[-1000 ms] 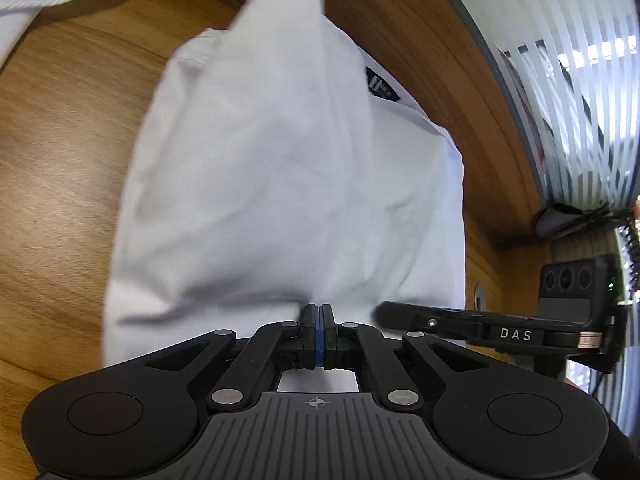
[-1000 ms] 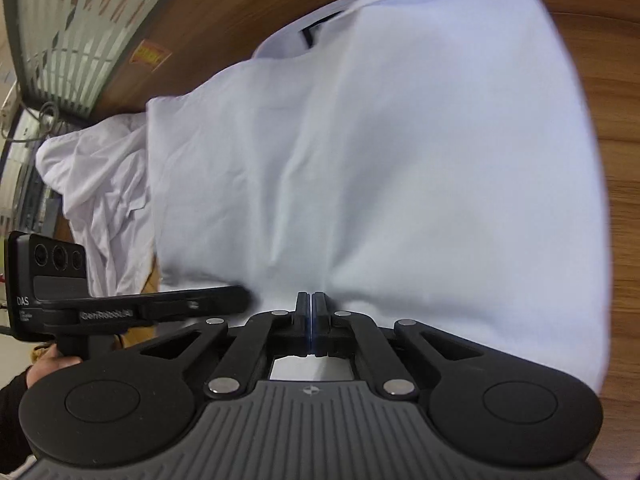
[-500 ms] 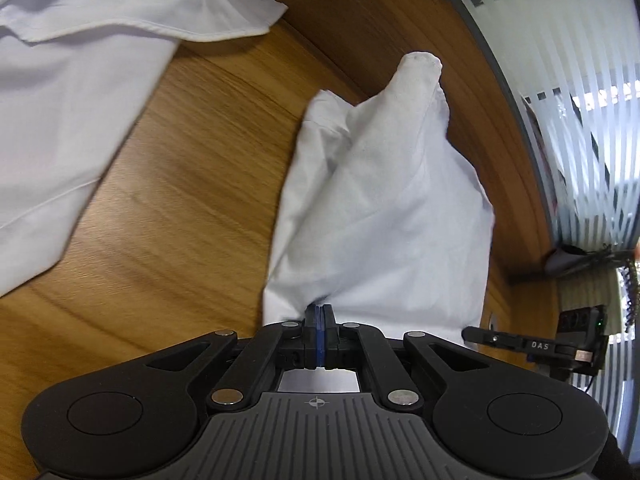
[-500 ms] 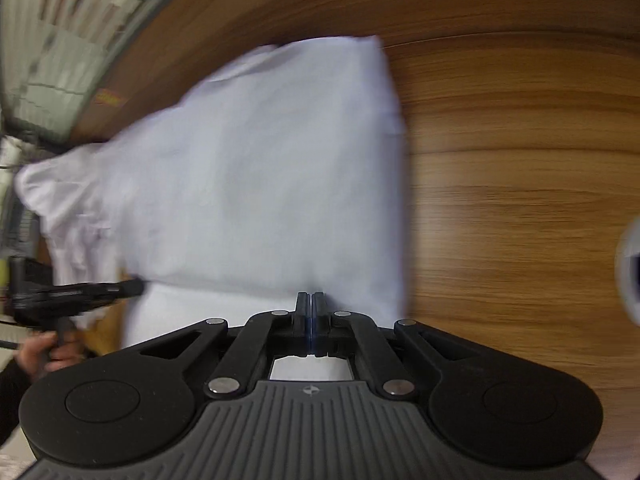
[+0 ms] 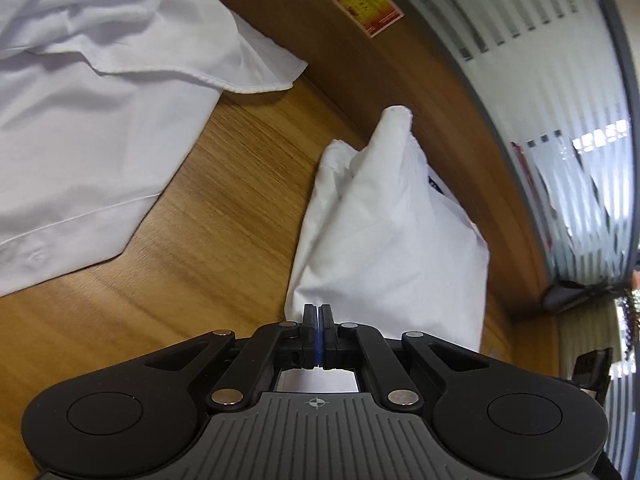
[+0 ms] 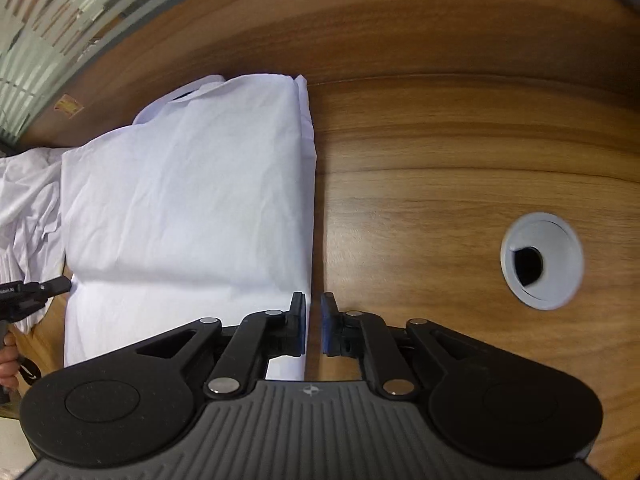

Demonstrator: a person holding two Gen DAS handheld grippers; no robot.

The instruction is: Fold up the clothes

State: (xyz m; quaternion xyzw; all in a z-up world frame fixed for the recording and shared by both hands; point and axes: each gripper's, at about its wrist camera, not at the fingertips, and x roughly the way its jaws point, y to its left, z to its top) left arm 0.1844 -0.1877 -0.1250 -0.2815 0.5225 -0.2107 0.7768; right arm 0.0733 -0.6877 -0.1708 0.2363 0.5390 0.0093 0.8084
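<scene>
From the left wrist, the left hand-held gripper (image 5: 318,314) is pinching the near edge of the folded white shirt (image 5: 384,240) lying on the wooden table (image 5: 224,216), beside a loose white garment (image 5: 88,112).

From the right wrist, the right hand-held gripper (image 6: 313,307) is just parting, its pads straddling the shirt's right edge near a grey cable grommet (image 6: 542,260).

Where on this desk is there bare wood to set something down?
Bare wood lies between the folded shirt and the cable hole, and beyond both toward the back panel. A narrower strip runs between the folded shirt and the loose shirt. It is crowded on the folded shirt's far side, around the left tongs.
</scene>
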